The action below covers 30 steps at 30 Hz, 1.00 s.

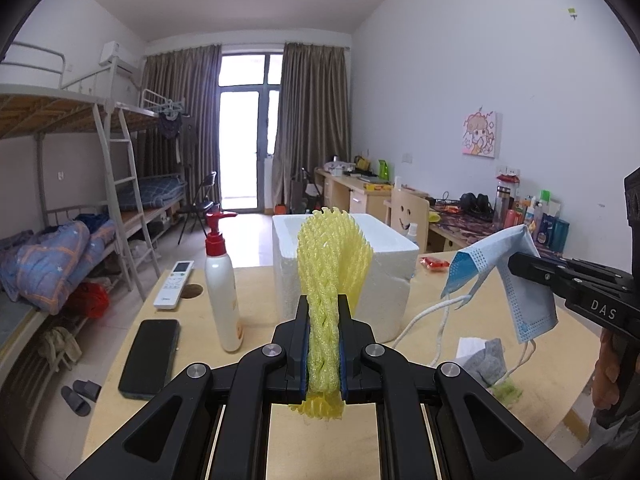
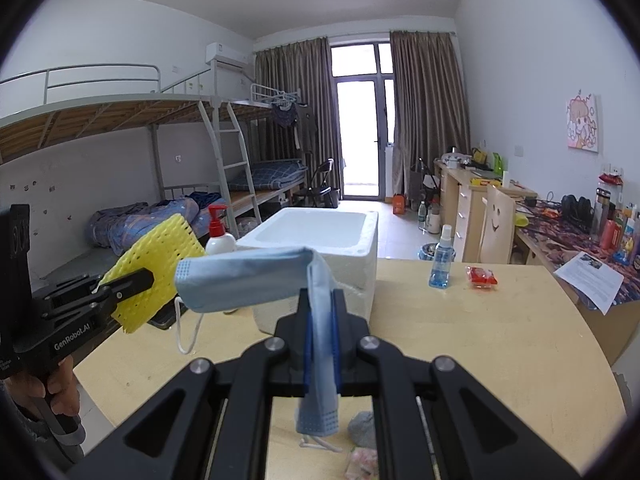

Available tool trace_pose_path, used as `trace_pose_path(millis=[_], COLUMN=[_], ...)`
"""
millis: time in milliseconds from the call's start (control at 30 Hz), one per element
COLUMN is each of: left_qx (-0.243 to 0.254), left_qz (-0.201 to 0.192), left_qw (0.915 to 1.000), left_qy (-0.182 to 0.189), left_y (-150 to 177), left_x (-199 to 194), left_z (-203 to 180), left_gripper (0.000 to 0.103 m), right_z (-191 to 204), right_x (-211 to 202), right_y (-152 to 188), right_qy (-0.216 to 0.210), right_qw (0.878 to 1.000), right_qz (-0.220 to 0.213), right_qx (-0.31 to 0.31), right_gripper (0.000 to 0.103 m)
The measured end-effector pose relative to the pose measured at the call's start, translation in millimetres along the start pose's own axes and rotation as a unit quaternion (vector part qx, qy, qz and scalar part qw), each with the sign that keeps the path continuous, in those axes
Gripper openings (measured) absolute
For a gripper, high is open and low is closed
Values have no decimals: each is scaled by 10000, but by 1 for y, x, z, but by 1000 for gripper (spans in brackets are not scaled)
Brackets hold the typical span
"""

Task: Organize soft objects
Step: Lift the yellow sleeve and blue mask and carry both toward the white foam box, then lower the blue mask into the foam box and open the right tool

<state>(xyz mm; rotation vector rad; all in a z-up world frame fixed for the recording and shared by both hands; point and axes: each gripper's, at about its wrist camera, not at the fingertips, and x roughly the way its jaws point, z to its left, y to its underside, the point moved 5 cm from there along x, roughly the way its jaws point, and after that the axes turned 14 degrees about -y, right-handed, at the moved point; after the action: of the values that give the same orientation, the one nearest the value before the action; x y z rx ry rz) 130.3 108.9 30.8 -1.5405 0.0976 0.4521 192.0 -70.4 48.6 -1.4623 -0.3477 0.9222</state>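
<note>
My left gripper [image 1: 323,336] is shut on a yellow foam fruit net [image 1: 332,264], which stands up above the jaws and hangs a little below them. From the right wrist view the same yellow net [image 2: 160,268] shows at the left, held over the table's left edge. My right gripper [image 2: 322,340] is shut on a blue face mask [image 2: 248,280], folded over and drooping leftward with its white ear loops dangling. In the left wrist view that mask [image 1: 516,280] hangs at the right. A white foam box [image 1: 360,260] [image 2: 320,236], open at the top, stands just beyond both grippers.
On the wooden table [image 1: 320,440]: a white pump bottle with red cap [image 1: 220,284], a remote [image 1: 174,284], a black phone [image 1: 150,358], a grey cloth [image 1: 486,360], a red packet [image 2: 482,276], a blue spray bottle [image 2: 442,258]. Bunk beds stand left, desks right.
</note>
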Motion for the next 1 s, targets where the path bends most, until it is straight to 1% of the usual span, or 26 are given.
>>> trace_pose_path(millis=[267,400,467,667,867,1000], left_qx=[54,59,94,152,165,194], left_qz=[29,149,124,71,35,5], left_qw=[10000,9998,9999,9998,9998,9998], left_qy=[13,105,51,82,62,-29], left_y=[-18,-23,-30,-45,-52,-54], left_x=[20,31,37,50,66,74], left_z=[-5,-7,-9,-15,-16,-13], left_gripper=[11,11,11,11,11,11], right_z=[-11,-18,-21,-28,-35,-38], right_x=[11,19,24,39,57,73], right_y=[-17,-23,-26,-35,-51,-58], right_qy=[34,27,10,-19,-65,-84], right_qw=[10000,9999,9999,9998,9996,9994], right_qz=[23,50,75,168,241,335], right_qx=[59,88,108,124,93,36], right_gripper=[11,11,11,11,11,11])
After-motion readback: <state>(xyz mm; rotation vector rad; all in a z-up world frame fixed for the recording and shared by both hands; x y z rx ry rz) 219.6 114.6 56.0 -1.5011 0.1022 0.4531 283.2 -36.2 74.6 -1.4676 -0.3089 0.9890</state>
